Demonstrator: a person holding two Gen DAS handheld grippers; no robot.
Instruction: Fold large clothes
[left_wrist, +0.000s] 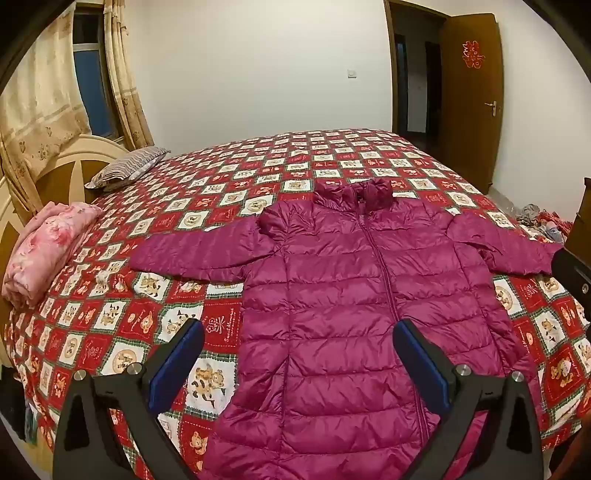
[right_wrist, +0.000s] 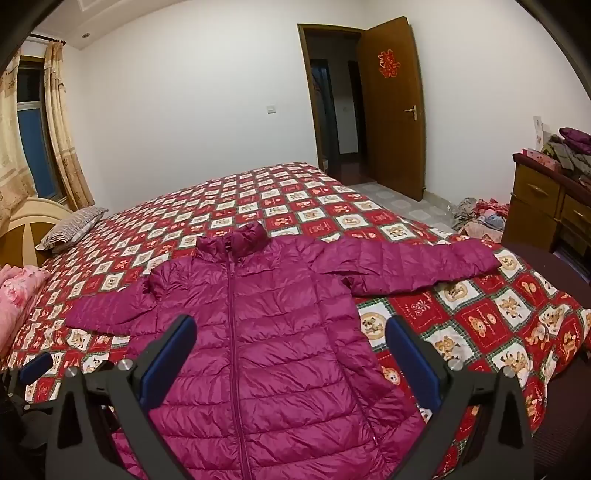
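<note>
Jacket (left_wrist: 343, 295): magenta quilted puffer, zipped shut.
Pose: flat, front up, both sleeves spread sideways.
Location: on patterned bed (left_wrist: 229, 173).

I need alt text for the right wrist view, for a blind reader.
A magenta jacket lies flat and zipped on a red patchwork bed, sleeves spread. The open right claw hovers over it, empty. An open door stands behind.

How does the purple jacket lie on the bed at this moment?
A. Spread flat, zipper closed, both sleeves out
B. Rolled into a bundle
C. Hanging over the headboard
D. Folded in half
A: the jacket lies flat on the bedspread, zipped, sleeves stretched to both sides.
</note>
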